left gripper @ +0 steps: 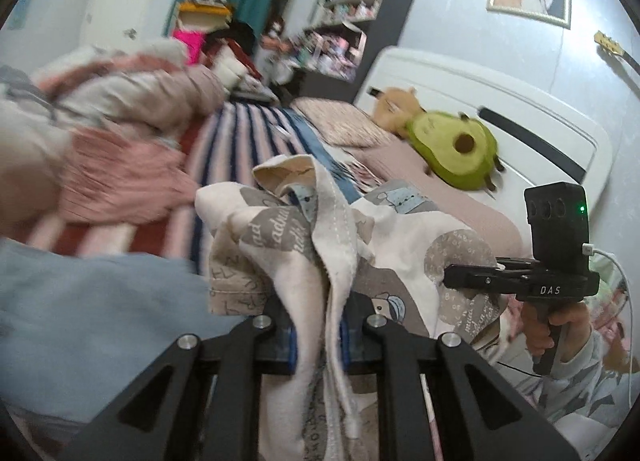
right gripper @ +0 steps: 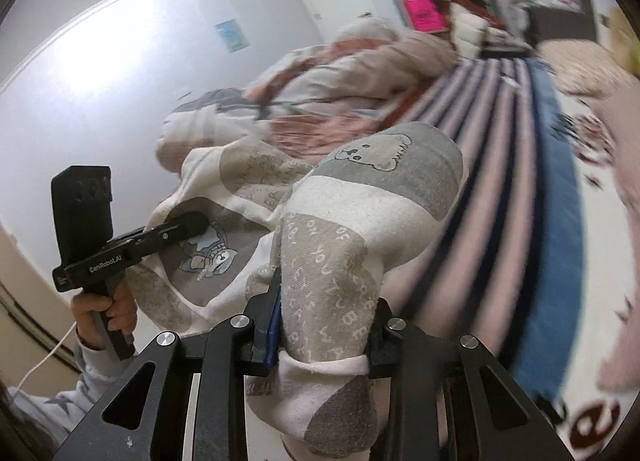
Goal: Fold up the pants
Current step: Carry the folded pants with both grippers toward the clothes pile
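The pants [left gripper: 400, 229] are cream with grey patches, lettering and bear prints, and they hang lifted above the bed between both grippers. My left gripper [left gripper: 320, 337] is shut on a bunched edge of the pants, which drapes down between its blue pads. The right gripper [left gripper: 448, 275] bites the pants from the right, with a hand on its handle. In the right wrist view my right gripper [right gripper: 324, 325] is shut on a thick fold of the pants [right gripper: 360, 201]. The left gripper [right gripper: 196, 225] grips the cloth at the left, hand-held.
A striped blanket [left gripper: 240, 133] covers the bed under the pants. A heap of pink and white bedding [left gripper: 120, 101] lies at the left, with blue-grey cloth [left gripper: 80, 301] in front. An avocado plush [left gripper: 452, 149] rests by the white headboard [left gripper: 480, 101]. Shelves [left gripper: 360, 21] stand behind.
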Motion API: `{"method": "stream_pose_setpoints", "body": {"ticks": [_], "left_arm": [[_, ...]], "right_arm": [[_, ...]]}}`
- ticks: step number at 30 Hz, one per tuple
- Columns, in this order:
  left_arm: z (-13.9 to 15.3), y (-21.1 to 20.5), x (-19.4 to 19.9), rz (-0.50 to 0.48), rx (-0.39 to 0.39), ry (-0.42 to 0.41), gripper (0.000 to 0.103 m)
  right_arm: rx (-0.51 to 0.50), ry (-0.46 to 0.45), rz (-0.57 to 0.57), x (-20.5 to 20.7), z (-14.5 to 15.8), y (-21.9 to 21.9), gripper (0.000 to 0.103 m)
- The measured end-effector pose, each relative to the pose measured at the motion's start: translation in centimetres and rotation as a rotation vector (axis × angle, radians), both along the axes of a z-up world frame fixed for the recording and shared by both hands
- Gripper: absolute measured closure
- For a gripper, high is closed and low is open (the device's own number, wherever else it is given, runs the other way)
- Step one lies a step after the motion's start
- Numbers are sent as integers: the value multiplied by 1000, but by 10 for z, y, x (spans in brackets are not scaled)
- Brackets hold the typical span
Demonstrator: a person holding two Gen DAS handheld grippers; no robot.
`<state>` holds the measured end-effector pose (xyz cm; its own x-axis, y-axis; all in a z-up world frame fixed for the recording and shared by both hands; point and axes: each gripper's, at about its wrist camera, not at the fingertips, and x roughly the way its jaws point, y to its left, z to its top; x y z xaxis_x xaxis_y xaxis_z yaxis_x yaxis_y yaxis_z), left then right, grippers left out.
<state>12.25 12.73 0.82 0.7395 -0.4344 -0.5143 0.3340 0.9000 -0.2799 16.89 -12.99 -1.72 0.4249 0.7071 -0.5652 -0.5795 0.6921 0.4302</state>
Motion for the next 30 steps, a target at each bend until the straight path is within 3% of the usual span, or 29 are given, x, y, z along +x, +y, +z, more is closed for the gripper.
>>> {"method": "stream_pose_setpoints", "body": {"ticks": [5,13,17,21,26,30], "left_arm": [[13,77,-6,122,41,-32,91],[3,175,3,299,67,-3,92],[-26,200,21,314,54,76,92],[-61,206,40,307,46,157,90],[-88,209,54,322,32,176,79],[-96,215,54,325,-2,188,74]], "right_arm": [[-10,-22,110,20,10,86,79],[1,-4,246,50,0,199,79],[-5,53,247,67,-20,222,79],[-83,116,238,74,-51,232,79],[-101,114,222,78,-63,226,77],[-112,126,209,81,-69,225,70]]}}
